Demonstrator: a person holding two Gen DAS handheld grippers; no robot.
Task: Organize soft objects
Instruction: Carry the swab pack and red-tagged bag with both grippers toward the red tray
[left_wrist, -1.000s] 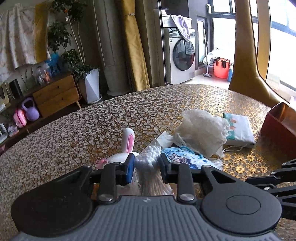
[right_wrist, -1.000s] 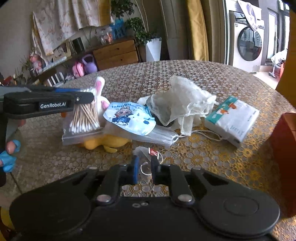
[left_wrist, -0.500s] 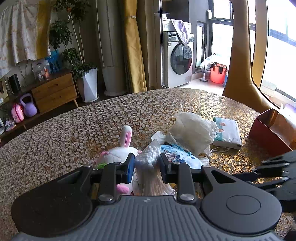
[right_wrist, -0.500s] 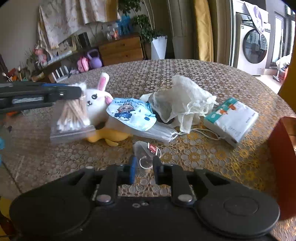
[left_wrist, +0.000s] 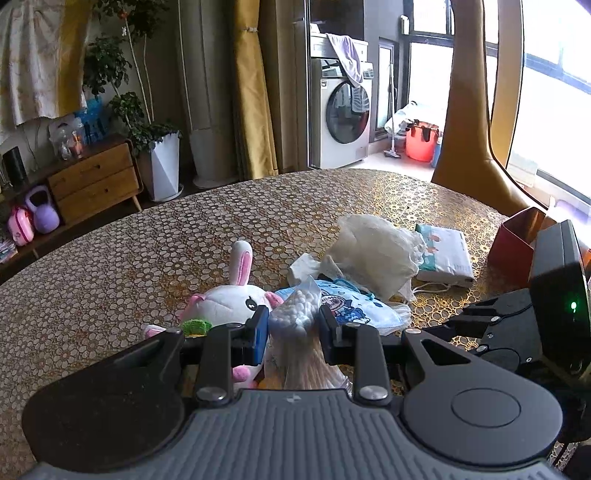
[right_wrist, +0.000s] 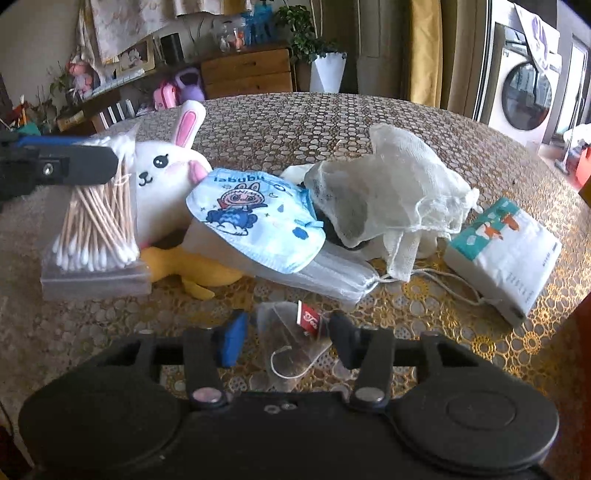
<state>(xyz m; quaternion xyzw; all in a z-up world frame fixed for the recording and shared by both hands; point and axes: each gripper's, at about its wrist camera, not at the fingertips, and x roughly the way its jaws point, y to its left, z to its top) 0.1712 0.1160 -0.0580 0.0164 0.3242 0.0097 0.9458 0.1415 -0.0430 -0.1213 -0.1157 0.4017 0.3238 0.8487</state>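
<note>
My left gripper (left_wrist: 293, 328) is shut on a clear bag of cotton swabs (left_wrist: 295, 314) and holds it above the table; the bag also shows at the left of the right wrist view (right_wrist: 98, 221). My right gripper (right_wrist: 288, 332) is open, with a tea bag (right_wrist: 295, 332) lying on the table between its fingers. A white plush bunny (right_wrist: 162, 173), a blue cartoon face mask (right_wrist: 255, 218), a white mesh bag (right_wrist: 388, 192) and a tissue pack (right_wrist: 506, 251) lie in a heap on the table.
A yellow plush toy (right_wrist: 195, 269) lies under the bunny. A red box (left_wrist: 517, 243) stands at the right table edge. The round table (left_wrist: 147, 251) has a gold patterned cover. A chair back (left_wrist: 469, 129) rises behind the far right.
My right gripper has opened and let go of the tea bag, which now lies on the table. My left gripper has lifted the swab bag higher.
</note>
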